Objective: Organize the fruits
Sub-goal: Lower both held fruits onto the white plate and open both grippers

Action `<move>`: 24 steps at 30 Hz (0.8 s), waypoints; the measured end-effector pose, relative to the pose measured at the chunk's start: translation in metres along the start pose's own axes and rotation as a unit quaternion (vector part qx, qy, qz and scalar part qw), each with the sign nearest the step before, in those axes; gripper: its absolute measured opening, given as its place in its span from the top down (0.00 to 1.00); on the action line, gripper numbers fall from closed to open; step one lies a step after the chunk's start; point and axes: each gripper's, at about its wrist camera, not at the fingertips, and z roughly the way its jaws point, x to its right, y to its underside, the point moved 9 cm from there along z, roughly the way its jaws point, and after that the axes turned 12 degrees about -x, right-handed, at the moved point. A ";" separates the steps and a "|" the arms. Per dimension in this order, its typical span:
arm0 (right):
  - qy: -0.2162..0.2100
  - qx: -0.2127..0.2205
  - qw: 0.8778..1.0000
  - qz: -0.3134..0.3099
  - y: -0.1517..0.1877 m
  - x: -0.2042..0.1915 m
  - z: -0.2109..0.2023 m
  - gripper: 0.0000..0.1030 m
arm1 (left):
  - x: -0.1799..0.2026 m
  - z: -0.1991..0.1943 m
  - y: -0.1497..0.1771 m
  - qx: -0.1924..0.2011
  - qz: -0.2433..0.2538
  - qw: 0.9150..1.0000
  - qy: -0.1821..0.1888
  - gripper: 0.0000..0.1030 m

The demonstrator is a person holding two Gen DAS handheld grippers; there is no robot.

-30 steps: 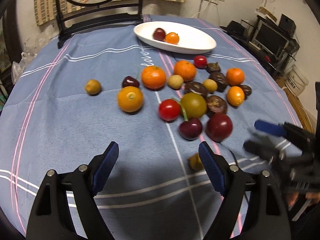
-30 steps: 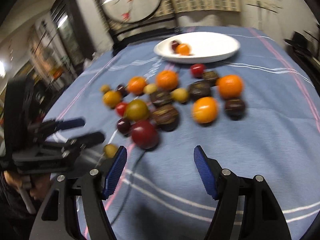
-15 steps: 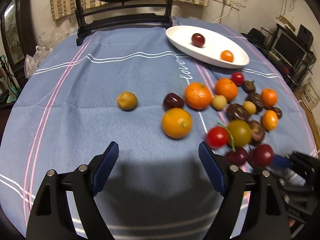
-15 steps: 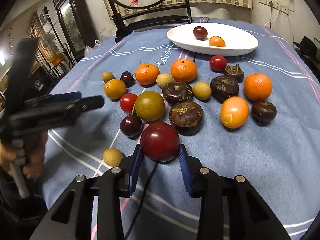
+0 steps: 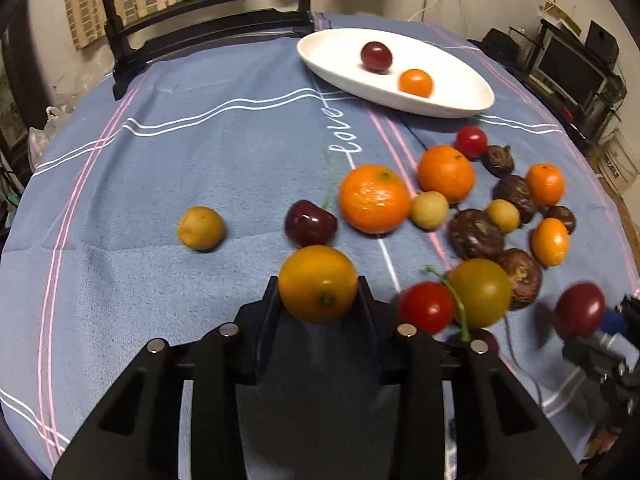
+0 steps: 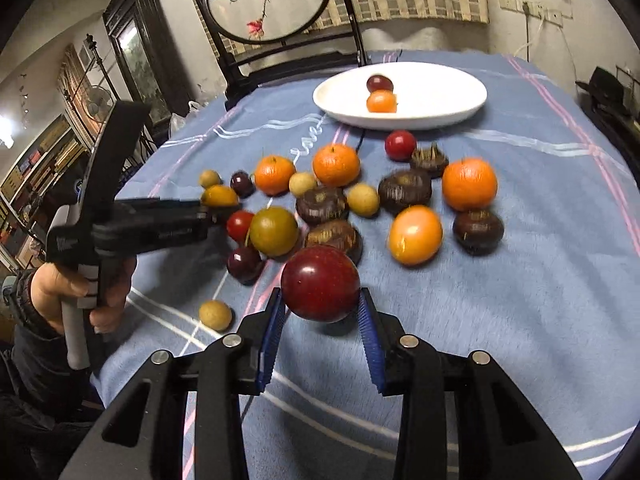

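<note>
An orange fruit is clamped in the left tool, whose jaws have just been closing, and a dark red fruit is gripped by the right tool. Two fruits are already held in the white plate; most are left scattered on the counter.

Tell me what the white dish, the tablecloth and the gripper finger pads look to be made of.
White dish: probably glazed ceramic, smooth and glossy; plastic is possible. Tablecloth: soft napped fabric, a fuzzy matte blue pile with woven stripes. Right gripper's fingers: blue ribbed pads, likely rubber, on black hard plastic arms.
</note>
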 end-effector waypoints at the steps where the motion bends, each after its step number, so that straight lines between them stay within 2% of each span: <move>1: 0.001 0.008 1.000 -0.002 -0.008 0.001 -0.005 0.64 | 0.001 -0.003 -0.001 0.004 0.003 1.000 0.001 0.65; 3: 0.004 0.024 1.000 -0.003 -0.022 0.003 -0.013 0.64 | 0.004 -0.014 -0.006 0.019 0.011 1.000 -0.002 0.65; 6: 0.019 0.053 0.998 -0.002 -0.054 0.009 -0.025 0.64 | 0.011 -0.036 -0.022 0.045 0.019 0.999 0.012 0.65; 10: 0.026 0.090 0.996 0.011 -0.115 0.019 -0.031 0.64 | 0.020 -0.051 -0.063 0.073 0.018 0.997 0.017 0.65; 12: 0.047 0.100 0.994 0.021 -0.142 0.028 -0.024 0.64 | 0.021 -0.049 -0.089 0.077 0.004 0.997 0.012 0.65; 16: 0.055 0.070 0.994 0.068 -0.177 0.064 0.014 0.64 | 0.019 -0.029 -0.133 0.071 -0.018 0.997 -0.002 0.65; 19: 0.051 0.046 0.992 0.103 -0.184 0.091 0.042 0.64 | 0.021 -0.008 -0.159 0.055 -0.028 0.998 0.005 0.65; 24: 0.028 0.030 0.992 0.119 -0.183 0.100 0.063 0.61 | 0.038 0.017 -0.179 0.040 -0.005 0.999 -0.006 0.65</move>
